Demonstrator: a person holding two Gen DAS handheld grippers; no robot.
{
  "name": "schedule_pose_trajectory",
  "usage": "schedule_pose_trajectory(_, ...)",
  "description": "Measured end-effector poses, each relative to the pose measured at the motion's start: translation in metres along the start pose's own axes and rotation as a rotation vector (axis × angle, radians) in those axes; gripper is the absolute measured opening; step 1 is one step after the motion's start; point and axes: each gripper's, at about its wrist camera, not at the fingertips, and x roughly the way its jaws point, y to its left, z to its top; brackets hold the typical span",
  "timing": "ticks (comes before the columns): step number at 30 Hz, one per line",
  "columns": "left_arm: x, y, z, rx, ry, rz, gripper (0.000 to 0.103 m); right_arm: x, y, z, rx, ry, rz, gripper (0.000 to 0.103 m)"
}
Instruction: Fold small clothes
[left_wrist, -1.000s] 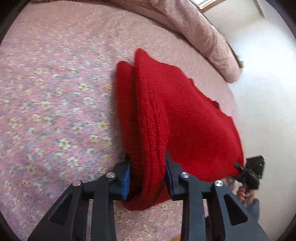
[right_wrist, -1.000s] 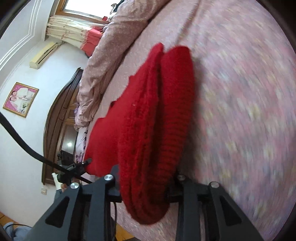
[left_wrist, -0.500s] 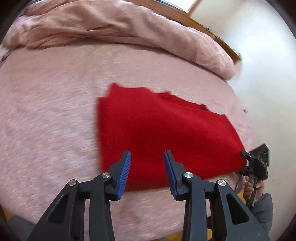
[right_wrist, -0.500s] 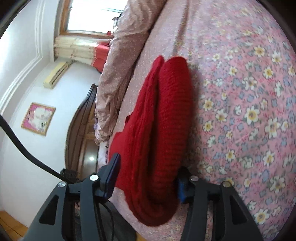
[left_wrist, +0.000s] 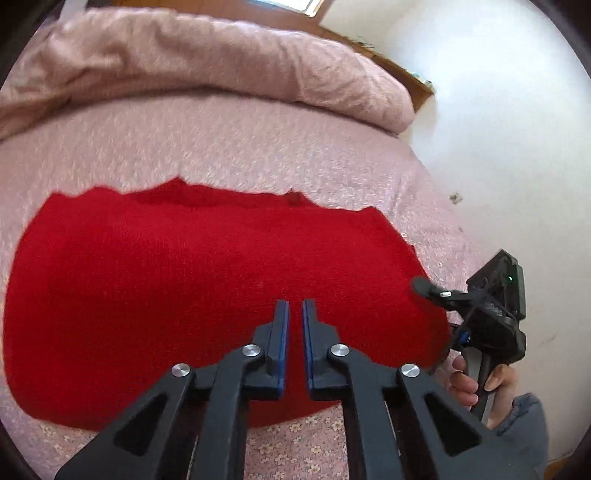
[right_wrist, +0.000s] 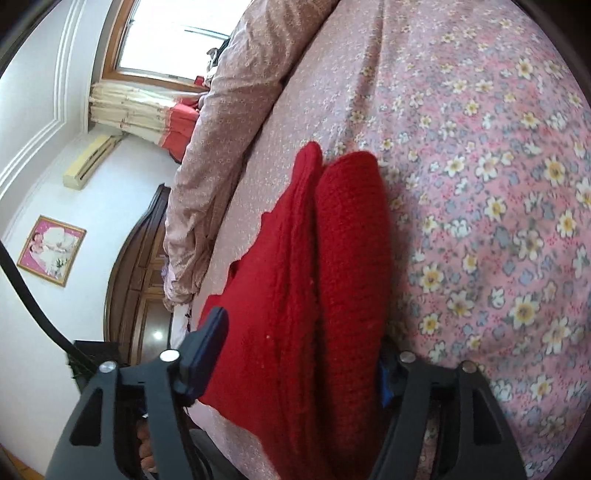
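Observation:
A red knitted garment (left_wrist: 184, 277) lies folded flat on the floral bed sheet (left_wrist: 295, 450). My left gripper (left_wrist: 295, 306) hovers over its near edge, shut with nothing between the blue pads. In the right wrist view the garment's thick folded end (right_wrist: 332, 277) fills the space between the jaws of my right gripper (right_wrist: 301, 336). Those jaws stand wide and are closing; the left pad is bare beside the cloth and the right finger is hidden behind it. The left wrist view shows the right gripper (left_wrist: 437, 310) at the garment's right corner, held by a person's hand (left_wrist: 469, 384).
A rolled pink quilt (left_wrist: 221, 62) lies along the far side of the bed. The bed's right edge drops off toward a white wall (left_wrist: 498, 110). In the right wrist view I see a window (right_wrist: 159, 44), a dark wooden wardrobe (right_wrist: 136, 266) and floral sheet (right_wrist: 498, 184).
My left gripper let go of the garment's folded end, drew back and up, and shut empty. The garment now lies flat. The right jaws spread wider around the other end.

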Motion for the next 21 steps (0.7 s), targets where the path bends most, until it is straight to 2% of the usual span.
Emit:
schedule_pose_trajectory(1,0.001,-0.003,0.000,0.011,0.005,0.012,0.000,0.003,0.000,0.000,-0.007,0.007,-0.039,0.023)
schedule_pose_trajectory(2,0.005,-0.004,0.000,0.012,0.013,0.024,0.000,0.006,-0.002,0.000,-0.002,0.026,-0.061,0.024)
schedule_pose_trajectory(4,0.016,0.000,0.001,-0.003,0.029,0.022,0.000,0.006,-0.008,-0.002,0.023,0.021,-0.031,0.023)
schedule_pose_trajectory(8,0.061,0.021,-0.005,-0.075,0.113,0.043,0.000,0.001,0.004,-0.003,-0.027,0.016,-0.055,0.022)
schedule_pose_trajectory(10,0.065,0.027,-0.008,-0.092,0.086,0.017,0.000,0.003,0.014,0.000,-0.040,0.013,-0.060,0.022)
schedule_pose_trajectory(12,0.061,0.025,-0.008,-0.101,0.086,0.020,0.000,0.002,0.030,0.003,-0.067,0.010,-0.077,0.021)
schedule_pose_trajectory(16,0.044,0.018,-0.004,-0.079,0.082,0.029,0.000,0.002,0.080,0.009,-0.196,0.010,-0.195,0.021)
schedule_pose_trajectory(18,0.028,0.019,-0.001,-0.095,0.028,-0.010,0.000,0.003,0.104,0.008,-0.248,0.005,-0.246,0.021)
schedule_pose_trajectory(19,0.027,0.021,0.000,-0.102,0.006,0.002,0.000,-0.001,0.110,0.009,-0.258,0.009,-0.259,0.021)
schedule_pose_trajectory(20,0.038,0.027,0.002,-0.126,0.034,0.036,0.000,-0.002,0.116,0.009,-0.265,0.012,-0.275,0.021)
schedule_pose_trajectory(21,0.055,0.038,0.001,-0.174,0.082,0.009,0.000,-0.001,0.124,0.011,-0.276,0.018,-0.300,0.021)
